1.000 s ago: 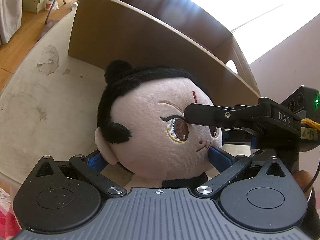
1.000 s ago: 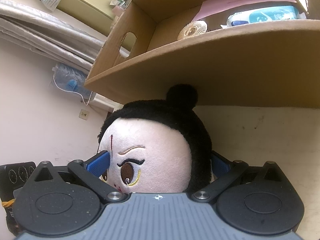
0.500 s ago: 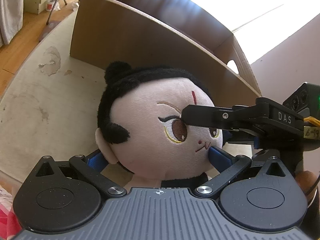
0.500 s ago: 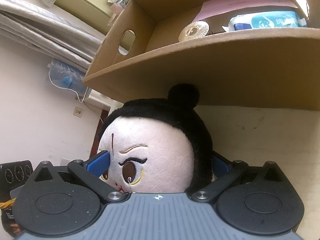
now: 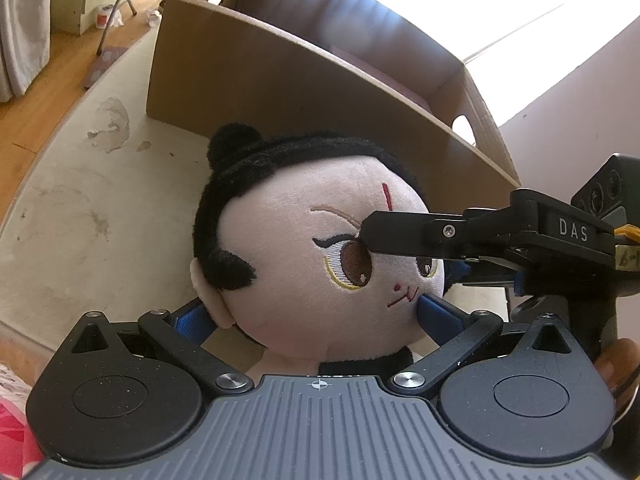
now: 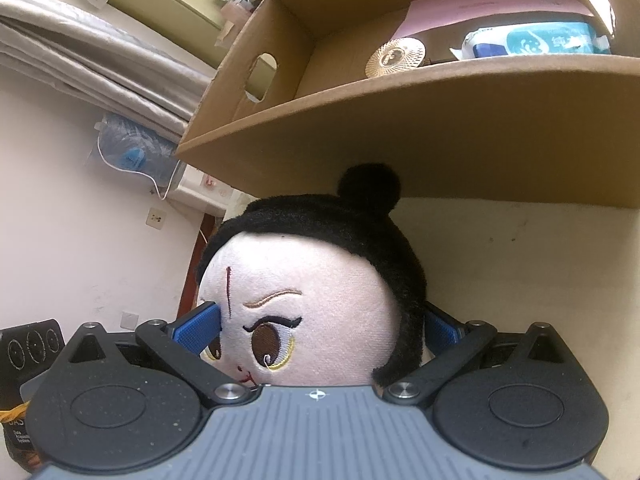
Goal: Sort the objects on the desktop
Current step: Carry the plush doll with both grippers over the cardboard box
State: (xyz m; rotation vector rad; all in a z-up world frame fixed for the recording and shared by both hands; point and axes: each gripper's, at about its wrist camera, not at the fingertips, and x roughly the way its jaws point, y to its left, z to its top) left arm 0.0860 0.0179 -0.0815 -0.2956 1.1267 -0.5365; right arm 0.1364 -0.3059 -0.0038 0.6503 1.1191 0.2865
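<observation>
plush doll (image 5: 320,264): both grippers, left gripper (image 5: 312,314) and right gripper (image 6: 320,326), are clamping its head beside cardboard box (image 5: 304,92); step: carrying; next: lifting over box wall

The plush doll (image 5: 320,264) sits before the cardboard box (image 5: 304,88) on the bench (image 5: 72,208), its head between both sets of jaws. In the box lie a woven disc (image 6: 396,58) and, to its right, a wipes pack (image 6: 532,42).
</observation>
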